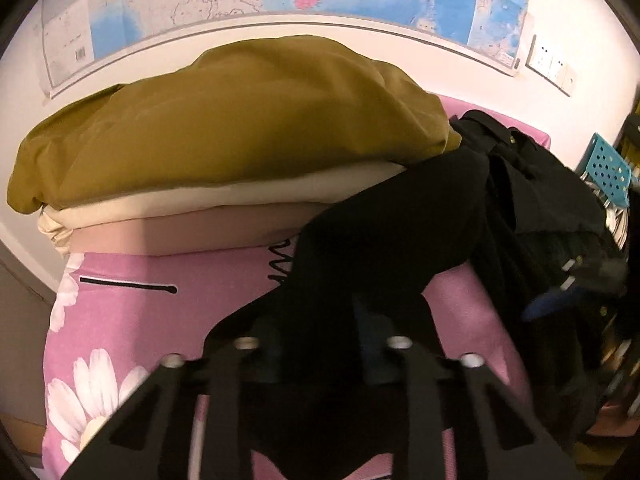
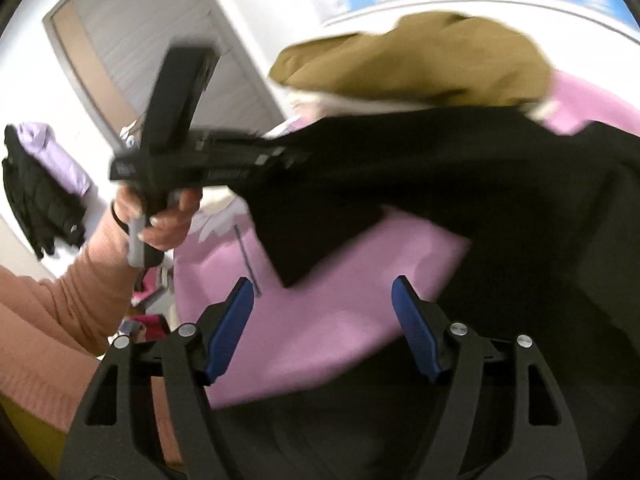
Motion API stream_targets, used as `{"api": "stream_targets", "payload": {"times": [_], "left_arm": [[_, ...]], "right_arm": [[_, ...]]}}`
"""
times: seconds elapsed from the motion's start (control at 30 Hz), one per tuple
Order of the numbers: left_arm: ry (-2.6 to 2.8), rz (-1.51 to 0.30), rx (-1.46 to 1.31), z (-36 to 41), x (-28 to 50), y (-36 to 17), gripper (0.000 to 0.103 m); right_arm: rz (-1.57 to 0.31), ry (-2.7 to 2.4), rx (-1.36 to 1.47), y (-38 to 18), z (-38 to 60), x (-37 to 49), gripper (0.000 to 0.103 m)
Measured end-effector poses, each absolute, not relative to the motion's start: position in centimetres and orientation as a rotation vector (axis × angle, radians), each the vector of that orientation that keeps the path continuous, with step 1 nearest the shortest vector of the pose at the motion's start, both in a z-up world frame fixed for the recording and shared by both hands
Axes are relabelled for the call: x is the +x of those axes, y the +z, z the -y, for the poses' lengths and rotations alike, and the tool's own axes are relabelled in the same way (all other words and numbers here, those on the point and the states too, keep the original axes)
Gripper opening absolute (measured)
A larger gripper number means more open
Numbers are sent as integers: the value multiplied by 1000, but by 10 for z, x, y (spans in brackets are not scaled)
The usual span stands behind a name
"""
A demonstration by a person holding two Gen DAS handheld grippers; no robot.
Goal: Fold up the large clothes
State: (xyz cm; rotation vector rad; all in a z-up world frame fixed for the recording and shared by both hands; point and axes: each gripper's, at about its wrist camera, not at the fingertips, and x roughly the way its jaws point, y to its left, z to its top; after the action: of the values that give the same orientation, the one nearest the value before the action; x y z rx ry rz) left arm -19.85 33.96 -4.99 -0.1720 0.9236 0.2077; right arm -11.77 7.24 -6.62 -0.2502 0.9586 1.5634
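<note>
Slippage is the main risk: the left gripper (image 1: 320, 344) is pinched shut on a fold of the black garment (image 1: 392, 232), and so little cloth is caught that a hard pull could tear it free. That garment trails from the jaws across the pink sheet (image 1: 160, 320) toward the far right, part of it draped loose. The right gripper (image 2: 322, 328) stands spread over bare sheet with nothing between its blue pads (image 2: 230, 330). Blur in the right view suggests haste, so it may bite sheet instead. The mustard quilt (image 1: 240, 120) lies just beyond and could snag.
</note>
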Motion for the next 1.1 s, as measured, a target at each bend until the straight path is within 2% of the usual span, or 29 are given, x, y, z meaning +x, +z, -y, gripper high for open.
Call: {"api": "stream_targets", "payload": {"times": [0.03,0.13,0.2,0.23,0.27,0.3,0.33,0.37,0.5,0.63,0.8,0.9,1.03,1.1], "left_arm": [[192,-920,-192,-341,-200,-45,9],[154,-880,-209,-338,-207,-29,8],[119,-853,-213,-332,-211,-17,7],[103,-845,-210,-329,-212,-13,6],[94,-841,-200,-327,-212,-11,6],[91,-838,-186,-324,-212,-9,6],[78,-837,-183,-322,-213,-8,6],[69,-837,-186,-321,-211,-7,6],[29,-750,-223,-323,-220,13,13],[0,-602,-223,-326,-234,42,37],[-8,-624,-237,-322,-211,37,37],[-42,-688,-210,-303,-187,18,37],[-84,-780,-149,-271,-150,-9,37],[-109,-824,-125,-255,-132,-21,37]], "right_arm": [[-956,1573,-263,-68,-84,-125,75],[-938,1580,-271,-74,-104,-134,82],[-961,1567,-276,-82,-119,-141,81],[-964,1546,-283,-86,-126,-143,69],[-968,1528,-300,-90,-132,-147,52],[-958,1528,-298,-89,-132,-149,44],[-961,1559,-280,-85,-130,-149,14],[-960,1588,-260,-81,-126,-148,5],[-920,1660,-83,-34,-73,-119,5],[-831,1622,115,21,9,-71,5],[-666,1347,322,66,143,-10,5],[-696,1150,395,55,211,15,5],[-862,791,373,-5,260,42,18],[-941,659,327,-33,273,50,35]]}}
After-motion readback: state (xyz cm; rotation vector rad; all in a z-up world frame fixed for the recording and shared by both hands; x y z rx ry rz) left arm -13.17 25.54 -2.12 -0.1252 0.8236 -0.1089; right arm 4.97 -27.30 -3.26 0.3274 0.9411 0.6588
